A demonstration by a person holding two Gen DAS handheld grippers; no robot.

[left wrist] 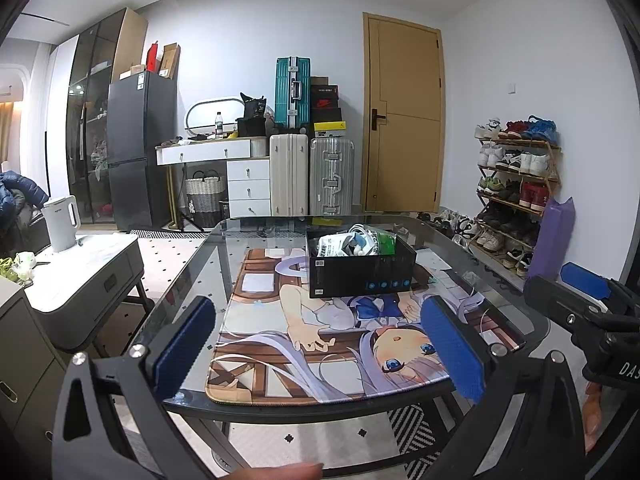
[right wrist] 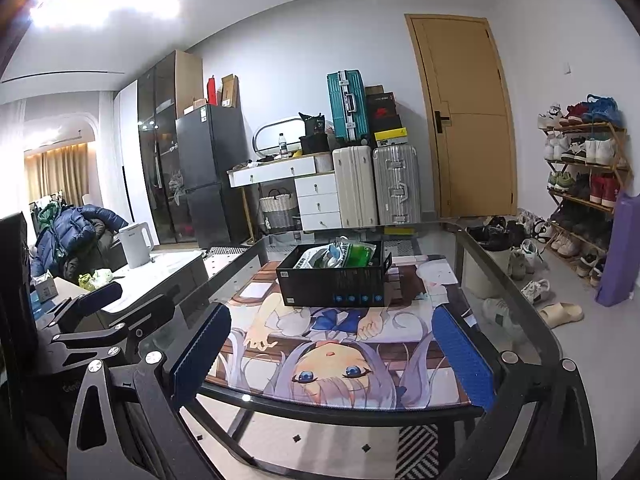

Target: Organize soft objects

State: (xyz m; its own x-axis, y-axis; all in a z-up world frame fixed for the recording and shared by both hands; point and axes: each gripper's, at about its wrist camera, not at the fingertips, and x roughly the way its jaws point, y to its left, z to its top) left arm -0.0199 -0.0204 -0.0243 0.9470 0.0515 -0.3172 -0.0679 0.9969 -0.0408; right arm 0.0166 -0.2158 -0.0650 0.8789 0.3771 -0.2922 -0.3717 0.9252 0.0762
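Observation:
A black cardboard box [left wrist: 360, 276] stands on the anime desk mat [left wrist: 304, 344] on the glass table. Soft packets in white and green wrap [left wrist: 356, 242] lie inside it. The box also shows in the right wrist view [right wrist: 336, 284] with the packets [right wrist: 344, 254] in it. My left gripper [left wrist: 320, 344] is open and empty, held over the table's near edge, well short of the box. My right gripper [right wrist: 332, 356] is open and empty beside it, also over the near edge. The right gripper shows at the right edge of the left wrist view [left wrist: 588, 296].
The glass table [left wrist: 192, 280] has a rounded black rim. A grey side cabinet with a white kettle [left wrist: 62, 222] stands to the left. A shoe rack [left wrist: 516, 184] and loose shoes [right wrist: 532, 284] are on the right. Suitcases, a desk and a fridge line the far wall.

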